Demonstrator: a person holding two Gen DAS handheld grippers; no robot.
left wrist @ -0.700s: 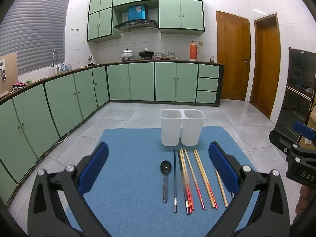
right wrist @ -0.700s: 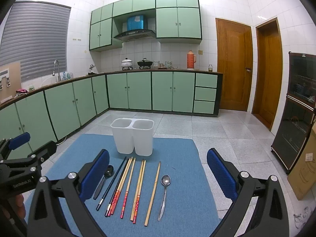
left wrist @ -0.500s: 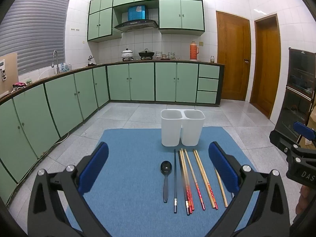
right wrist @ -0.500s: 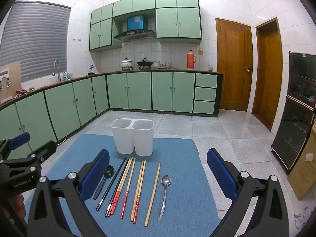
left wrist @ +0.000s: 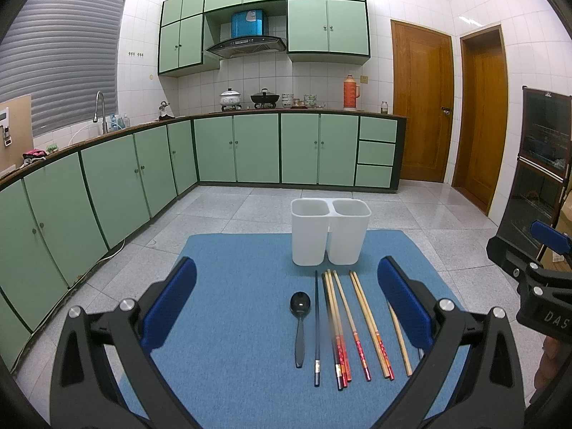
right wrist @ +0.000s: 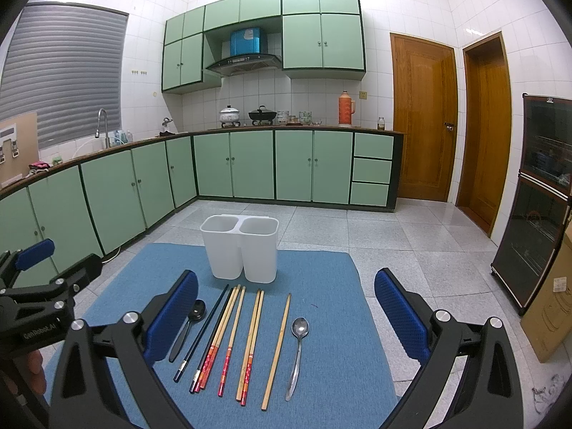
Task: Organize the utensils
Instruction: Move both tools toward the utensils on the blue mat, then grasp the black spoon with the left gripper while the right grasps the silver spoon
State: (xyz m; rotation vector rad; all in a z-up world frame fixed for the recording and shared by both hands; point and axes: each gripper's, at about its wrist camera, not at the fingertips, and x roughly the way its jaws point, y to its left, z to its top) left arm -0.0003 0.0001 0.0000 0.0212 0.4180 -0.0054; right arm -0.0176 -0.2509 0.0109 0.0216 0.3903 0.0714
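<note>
Two hand-held grippers, my left hand-held gripper (left wrist: 286, 304) and right hand-held gripper (right wrist: 286, 307), hover wide apart and empty above a blue mat (right wrist: 332, 321). Chopsticks (right wrist: 228, 332), a black spoon (left wrist: 299, 321) and a metal spoon (right wrist: 297, 350) lie in a row near a white two-cup holder (right wrist: 243, 250).

We see a blue mat (right wrist: 321, 279), a white holder (right wrist: 241, 250), a black spoon (right wrist: 189, 323), a silver spoon (right wrist: 297, 354), tan chopsticks (right wrist: 250, 343) with red patterned ends, and pale green cabinets (right wrist: 250, 164).
</note>
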